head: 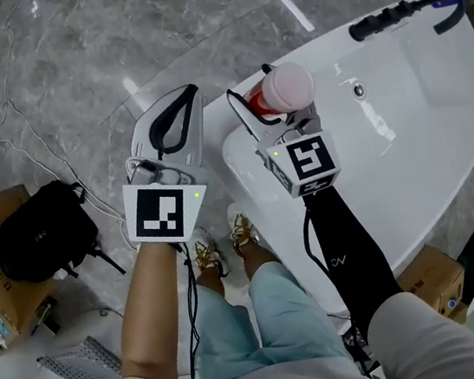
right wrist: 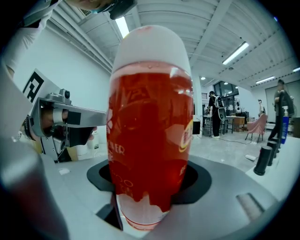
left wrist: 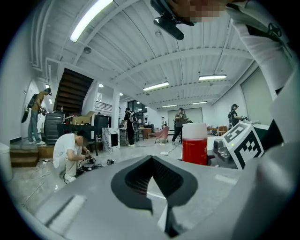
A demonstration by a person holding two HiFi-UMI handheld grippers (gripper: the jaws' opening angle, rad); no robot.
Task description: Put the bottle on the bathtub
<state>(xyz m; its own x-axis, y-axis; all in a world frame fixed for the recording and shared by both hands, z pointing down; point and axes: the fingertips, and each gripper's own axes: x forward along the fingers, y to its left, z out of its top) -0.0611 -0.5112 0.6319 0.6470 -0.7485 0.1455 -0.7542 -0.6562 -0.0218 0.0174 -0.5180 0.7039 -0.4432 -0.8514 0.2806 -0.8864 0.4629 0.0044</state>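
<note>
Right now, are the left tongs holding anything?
No, the left tongs are closed together with nothing between them; the red bottle sits in the right tongs.

Glossy bathtub (head: 440,138), plastic bottle (head: 286,88), polished stone-look floor (head: 54,70).

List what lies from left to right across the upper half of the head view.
Bag → left gripper → bottle → black bar.

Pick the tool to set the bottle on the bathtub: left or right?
Right. The right tool grips the bottle by the bathtub rim; the left tool is shut, empty, over the floor.
</note>
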